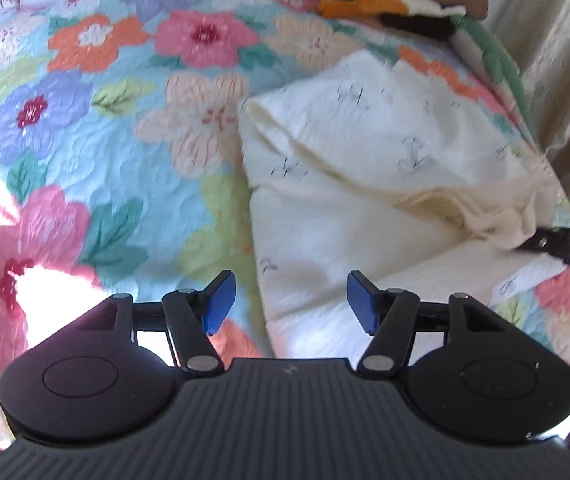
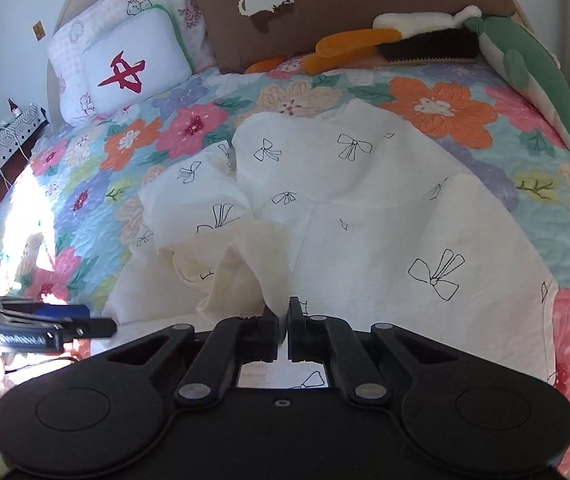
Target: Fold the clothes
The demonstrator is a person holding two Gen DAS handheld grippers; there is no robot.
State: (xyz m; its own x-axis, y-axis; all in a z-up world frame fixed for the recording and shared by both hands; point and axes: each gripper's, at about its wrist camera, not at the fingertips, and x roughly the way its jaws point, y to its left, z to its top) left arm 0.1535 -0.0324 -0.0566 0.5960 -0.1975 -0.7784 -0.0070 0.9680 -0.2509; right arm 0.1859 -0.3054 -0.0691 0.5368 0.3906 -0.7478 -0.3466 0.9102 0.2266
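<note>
Right wrist view: our right claw (image 2: 283,314) pinches cream bow-print garment (image 2: 365,216) on floral bedspread (image 2: 445,116); left claw (image 1: 291,300) gapes empty.

Count: 1 cream garment (image 2: 365,216) with bow print, on 1 floral quilt (image 2: 445,112). 2 grippers: left gripper (image 1: 290,300), right gripper (image 2: 283,316). 2 white pillows: 1 with red character (image 2: 137,68), 1 pink-checked (image 2: 97,28) behind it. 1 brown cushion (image 2: 345,0). 1 green plush (image 2: 533,76). 1 orange plush (image 2: 349,46).
</note>
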